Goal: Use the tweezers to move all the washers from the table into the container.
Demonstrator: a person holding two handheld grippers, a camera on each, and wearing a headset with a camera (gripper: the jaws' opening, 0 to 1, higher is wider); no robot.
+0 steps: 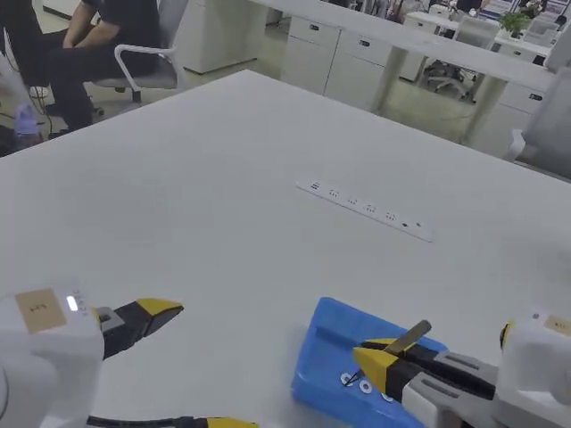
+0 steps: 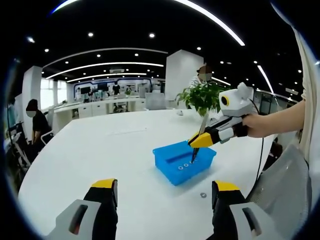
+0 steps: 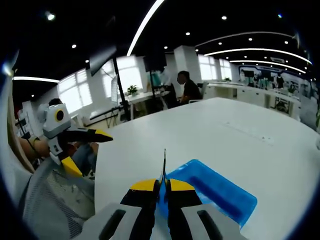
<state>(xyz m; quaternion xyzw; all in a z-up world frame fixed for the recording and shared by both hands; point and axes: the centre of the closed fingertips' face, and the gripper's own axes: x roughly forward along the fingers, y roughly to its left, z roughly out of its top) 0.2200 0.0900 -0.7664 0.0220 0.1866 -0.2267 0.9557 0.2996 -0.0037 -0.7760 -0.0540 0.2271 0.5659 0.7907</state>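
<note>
Nearly done: approx 3 washers (image 2: 186, 165) already in blue container (image 2: 175, 176), at least 1 stray washer (image 2: 203, 194) left on table (image 1: 223, 178) just beside it. Right gripper (image 3: 161, 186) clamped on tweezers (image 3: 164, 167), tips down in container. Left gripper (image 2: 166, 186) jaws wide apart, holding nothing. Surface: plain white, w/ power strip (image 1: 366, 209). Room: open-plan office, desks, plant (image 2: 202, 97).

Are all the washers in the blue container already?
No, the left gripper view shows one washer lying on the table just outside the blue container.
</note>
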